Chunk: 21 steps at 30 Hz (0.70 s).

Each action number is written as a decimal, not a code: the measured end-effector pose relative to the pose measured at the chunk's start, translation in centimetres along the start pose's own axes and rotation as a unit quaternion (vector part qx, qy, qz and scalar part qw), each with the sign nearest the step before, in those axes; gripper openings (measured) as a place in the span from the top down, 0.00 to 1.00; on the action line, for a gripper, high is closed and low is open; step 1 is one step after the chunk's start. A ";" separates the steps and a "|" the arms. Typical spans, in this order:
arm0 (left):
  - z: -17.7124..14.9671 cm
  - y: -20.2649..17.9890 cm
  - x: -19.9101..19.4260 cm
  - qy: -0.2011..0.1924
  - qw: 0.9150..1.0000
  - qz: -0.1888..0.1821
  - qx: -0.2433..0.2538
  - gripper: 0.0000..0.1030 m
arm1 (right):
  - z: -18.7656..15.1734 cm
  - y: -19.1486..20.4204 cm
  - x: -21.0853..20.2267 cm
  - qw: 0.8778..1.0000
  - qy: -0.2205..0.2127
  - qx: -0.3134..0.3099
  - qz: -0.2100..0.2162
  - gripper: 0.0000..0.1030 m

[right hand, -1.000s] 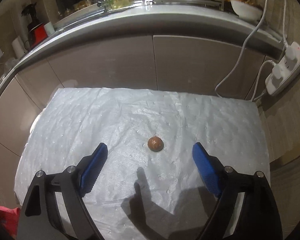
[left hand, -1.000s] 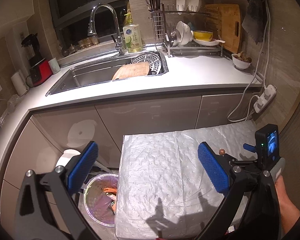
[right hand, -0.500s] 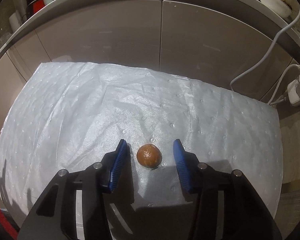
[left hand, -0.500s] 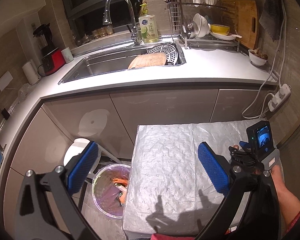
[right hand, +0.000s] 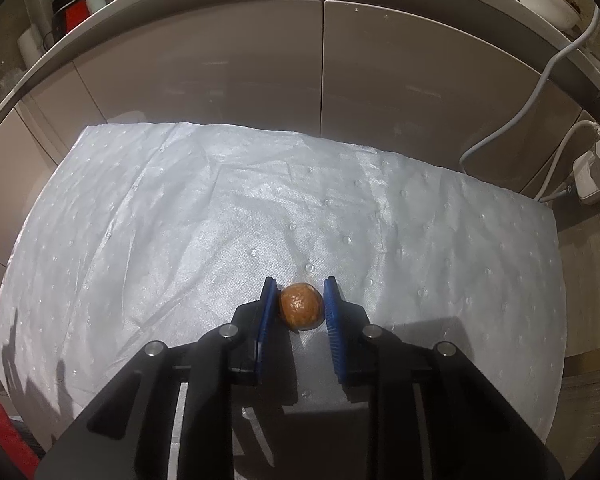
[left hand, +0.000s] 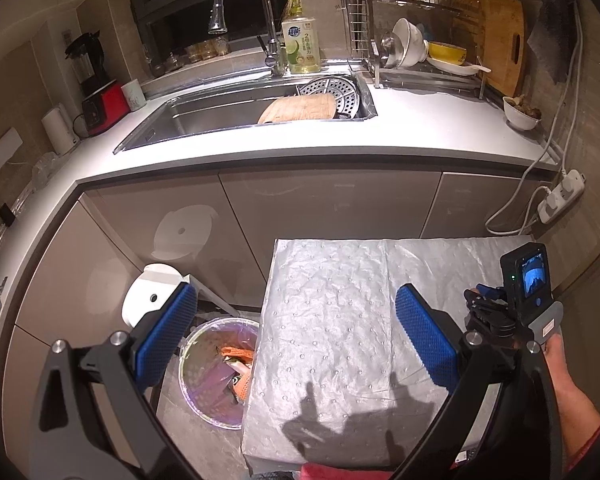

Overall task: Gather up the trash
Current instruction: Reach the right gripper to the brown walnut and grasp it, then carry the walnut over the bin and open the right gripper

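Looking down past our right gripper (right hand: pixel 301 298), we see a small brown ball (right hand: pixel 301 306) sitting between the two blue pads (right hand: pixel 269 304). It is a bumpy round thing, maybe a nut or a little fruit, and we cannot tell which. It is almost the same all the way round, so it has no long side and does not point any way. The jaws are closing on it, and both pads look like they touch its sides, one on the left and one on the right. The ball rests on a silver cover (right hand: pixel 180 216) with little dots that is spread over a table, and it lies near the middle, a bit closer to our edge. Behind the table are grey cupboard doors (right hand: pixel 400 80), and a white power strip (right hand: pixel 596 168) hangs at the right with its cord. From our left gripper (left hand: pixel 296 332) we see its blue pads wide apart with nothing between them, up above the near left part of the cover. Down on the floor, just beside the left edge of the table, stands a trash bin (left hand: pixel 214 368) with a purple bag and some orange scraps inside. Our right hand (left hand: pixel 560 364) shows at the far right, holding the other tool. Farther back is the sink (left hand: pixel 236 112) in the white counter
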<state>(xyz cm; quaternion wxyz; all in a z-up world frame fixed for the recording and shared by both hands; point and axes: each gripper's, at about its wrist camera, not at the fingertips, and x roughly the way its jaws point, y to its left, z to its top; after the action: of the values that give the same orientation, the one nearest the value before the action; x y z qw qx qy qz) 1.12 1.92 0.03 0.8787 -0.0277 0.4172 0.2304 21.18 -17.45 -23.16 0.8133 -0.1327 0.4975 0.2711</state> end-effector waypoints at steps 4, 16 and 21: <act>-0.1 0.4 0.1 0.003 1.000 -0.004 -0.001 0.07 | 0.7 0.4 -2.7 1.000 -0.020 0.016 0.017 0.76; -1.5 6.2 0.7 0.008 1.000 -0.005 -0.030 0.07 | 4.1 14.8 -12.0 0.985 -0.086 -0.049 0.144 0.76; -3.4 11.1 1.9 0.025 0.998 0.009 -0.049 0.07 | 4.5 21.7 -11.5 0.978 -0.069 -0.085 0.177 0.76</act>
<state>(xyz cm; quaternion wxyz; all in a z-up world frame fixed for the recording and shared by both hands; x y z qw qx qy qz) -5.00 11.71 -2.03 0.8636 -0.0730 0.4270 0.2579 7.94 -1.03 -9.74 0.7703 -0.0923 0.4307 0.4611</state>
